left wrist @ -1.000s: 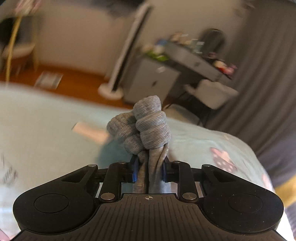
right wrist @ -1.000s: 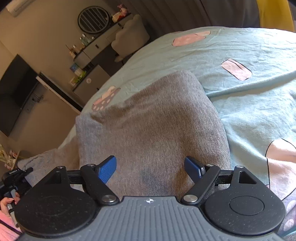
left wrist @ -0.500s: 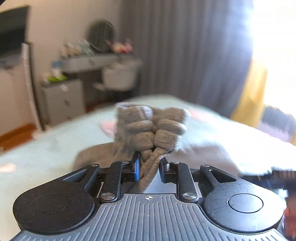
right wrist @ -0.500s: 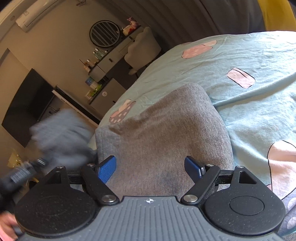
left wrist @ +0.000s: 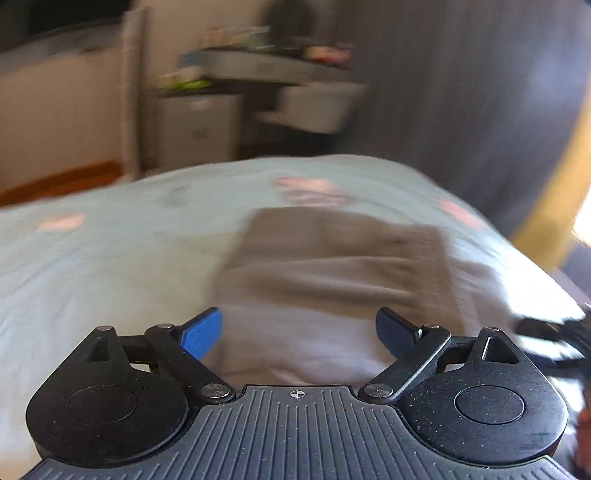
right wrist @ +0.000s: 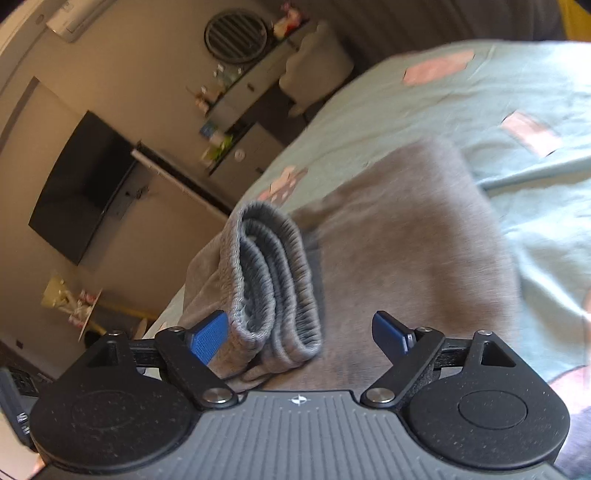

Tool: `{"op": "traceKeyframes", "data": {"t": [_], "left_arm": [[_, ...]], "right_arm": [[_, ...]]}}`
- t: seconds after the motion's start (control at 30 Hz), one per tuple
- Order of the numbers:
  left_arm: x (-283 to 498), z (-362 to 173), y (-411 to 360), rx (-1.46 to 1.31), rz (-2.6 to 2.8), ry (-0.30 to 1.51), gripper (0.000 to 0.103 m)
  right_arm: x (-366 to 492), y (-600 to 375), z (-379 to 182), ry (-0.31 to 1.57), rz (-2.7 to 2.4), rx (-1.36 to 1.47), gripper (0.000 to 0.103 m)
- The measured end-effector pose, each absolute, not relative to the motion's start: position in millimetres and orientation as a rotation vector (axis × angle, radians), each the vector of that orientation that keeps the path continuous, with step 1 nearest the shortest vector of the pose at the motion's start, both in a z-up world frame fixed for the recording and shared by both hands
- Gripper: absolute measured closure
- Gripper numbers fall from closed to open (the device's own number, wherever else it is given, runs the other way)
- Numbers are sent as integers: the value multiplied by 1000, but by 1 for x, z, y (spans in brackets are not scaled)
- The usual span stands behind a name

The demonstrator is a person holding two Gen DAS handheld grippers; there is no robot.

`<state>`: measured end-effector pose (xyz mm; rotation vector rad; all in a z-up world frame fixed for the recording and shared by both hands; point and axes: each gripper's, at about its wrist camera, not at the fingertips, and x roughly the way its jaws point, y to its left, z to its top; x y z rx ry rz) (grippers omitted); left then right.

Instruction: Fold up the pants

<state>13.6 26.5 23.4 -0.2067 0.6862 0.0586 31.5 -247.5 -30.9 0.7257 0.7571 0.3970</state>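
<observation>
Grey pants (right wrist: 406,251), folded on the bed (right wrist: 517,96), ribbed cuffs (right wrist: 273,280) laid loose between the opening right claw (right wrist: 299,332); left claw (left wrist: 299,332) opening, nothing gripped; cuffs best aligned squarely, then pressed flat.

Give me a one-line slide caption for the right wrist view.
Right gripper opening over grey pants on the bed, bunched ribbed cuffs lying between its fingers.

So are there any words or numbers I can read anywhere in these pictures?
No words or numbers can be read here.
Air conditioner: any marking on it is too small and blurred.
Things on the dresser shelf: labels too small to read.
Bedsheet: only pink patches, no letters.
Grey pants: no label showing.
</observation>
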Motion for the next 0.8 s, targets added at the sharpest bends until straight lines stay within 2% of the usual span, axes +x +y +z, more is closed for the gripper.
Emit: {"op": "traceKeyframes", "data": {"t": [0.2, 0.3, 0.53, 0.6, 0.63, 0.67, 0.7, 0.77, 0.8], "left_arm": [[37, -13, 68, -323, 218, 823, 8], [39, -14, 74, -316, 231, 823, 8], [46, -22, 80, -376, 212, 841, 8], [39, -21, 76, -404, 214, 845, 8], [40, -22, 77, -411, 216, 846, 8], [39, -22, 76, -413, 218, 845, 8], [39, -22, 76, -416, 220, 842, 8], [40, -23, 75, -426, 218, 843, 8], [39, -23, 75, -435, 217, 843, 8]], "right_arm": [[69, -225, -41, 854, 487, 688, 16], [86, -220, -50, 885, 517, 699, 13], [118, -201, -62, 937, 581, 740, 13], [124, -194, -63, 931, 598, 743, 21], [126, -192, -63, 933, 597, 745, 32], [127, -190, -64, 937, 595, 748, 51], [129, -189, -65, 939, 602, 761, 56], [132, -188, -66, 953, 594, 790, 55], [132, -188, -65, 955, 594, 793, 51]]}}
